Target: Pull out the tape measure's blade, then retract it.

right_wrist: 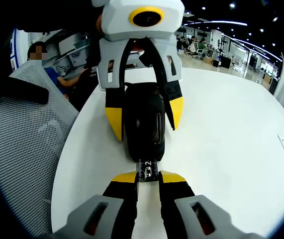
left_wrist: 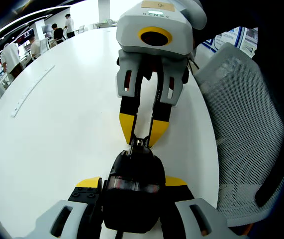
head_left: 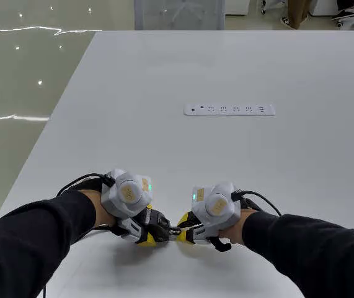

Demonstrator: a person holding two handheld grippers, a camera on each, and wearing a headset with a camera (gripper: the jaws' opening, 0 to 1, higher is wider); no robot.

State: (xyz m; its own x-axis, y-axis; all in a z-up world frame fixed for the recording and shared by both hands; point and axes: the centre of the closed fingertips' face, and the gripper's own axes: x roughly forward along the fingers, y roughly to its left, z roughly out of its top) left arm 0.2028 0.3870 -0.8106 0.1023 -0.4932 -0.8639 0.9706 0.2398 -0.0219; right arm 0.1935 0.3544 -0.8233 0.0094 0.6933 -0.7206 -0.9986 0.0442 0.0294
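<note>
A black tape measure sits between the jaws of my left gripper near the table's front edge. In the left gripper view the case is clamped in that gripper, and the right gripper comes in from above, nipping the blade's end hook. In the right gripper view my right gripper is shut on the blade, whose printed scale shows a short way out of the case. The two grippers face each other, almost touching.
A white power strip lies mid-table, well beyond the grippers. The white table stretches far ahead; its left edge drops to a glossy floor. A grey mesh chair stands close behind the near edge.
</note>
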